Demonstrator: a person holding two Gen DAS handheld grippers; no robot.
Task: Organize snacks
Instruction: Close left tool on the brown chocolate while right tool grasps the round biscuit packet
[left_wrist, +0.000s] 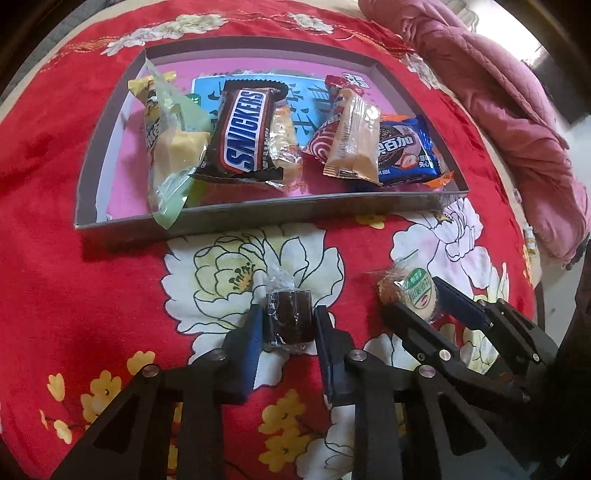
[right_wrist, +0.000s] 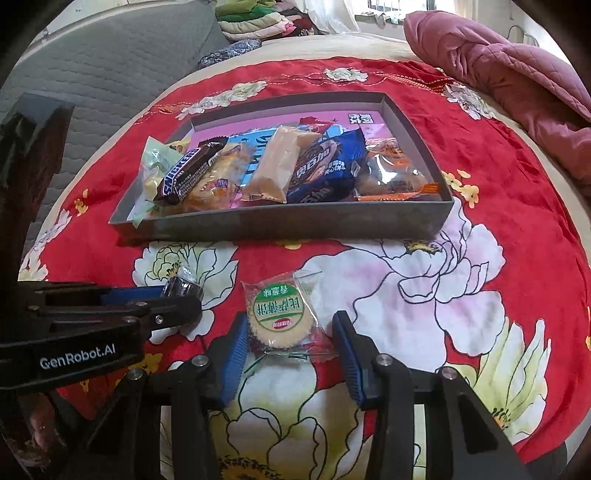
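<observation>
A grey cardboard box lies on the red flowered blanket and holds several snacks, among them a Snickers bar and a blue cookie pack. My left gripper is shut on a small dark wrapped candy just in front of the box. My right gripper is open around a round wrapped biscuit with a green label that lies on the blanket; its left pad touches the biscuit.
A pink quilt is heaped at the right of the bed. A grey mattress edge and folded clothes lie at the back left.
</observation>
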